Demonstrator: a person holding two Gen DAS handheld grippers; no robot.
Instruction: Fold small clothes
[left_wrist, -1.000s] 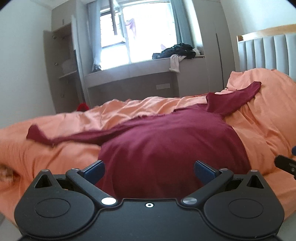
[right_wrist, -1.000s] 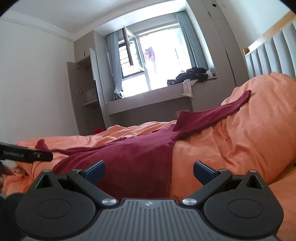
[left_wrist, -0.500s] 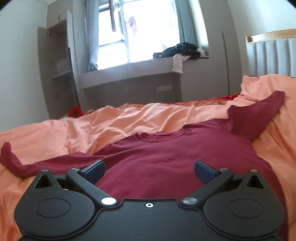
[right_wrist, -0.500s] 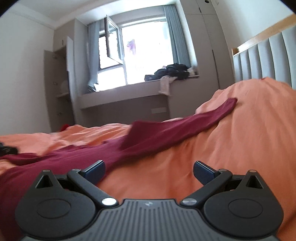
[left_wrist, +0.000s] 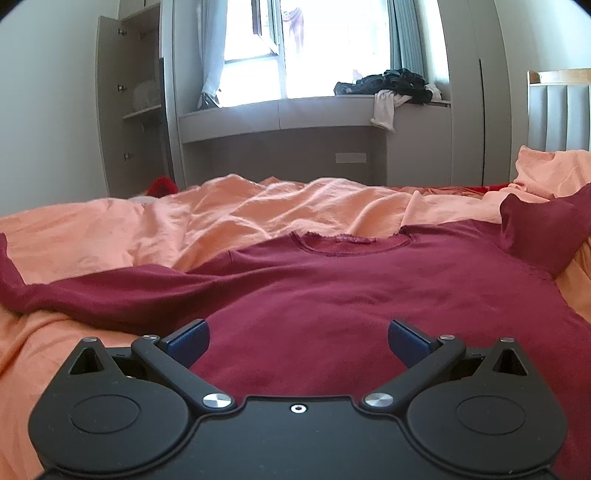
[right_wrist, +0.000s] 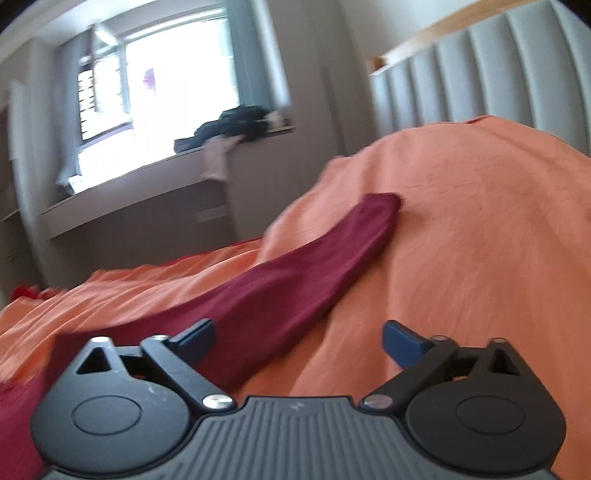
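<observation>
a dark red long-sleeved shirt (left_wrist: 332, 288) lies spread flat on a bed covered by an orange duvet (left_wrist: 258, 206), its neckline toward the window (left_wrist: 325, 48) and its hem nearest the left wrist camera. the left claw (left_wrist: 298, 338) hangs low over the shirt's lower middle, jaws wide apart, nothing pinched between them. one sleeve trails off to the left across the duvet, the other runs up to the right. in the blurred right wrist view that right sleeve (right_wrist: 295, 273) climbs a rise in the duvet toward the grey padded headboard (right_wrist: 480, 74), cuff at the top. the right claw (right_wrist: 298, 338) sits just short of the sleeve, jaws closing yet wide, with only cloth below them and nothing gripped. dark clothes (left_wrist: 391, 81) are heaped on the window ledge, beside an open wardrobe (left_wrist: 133, 103).
</observation>
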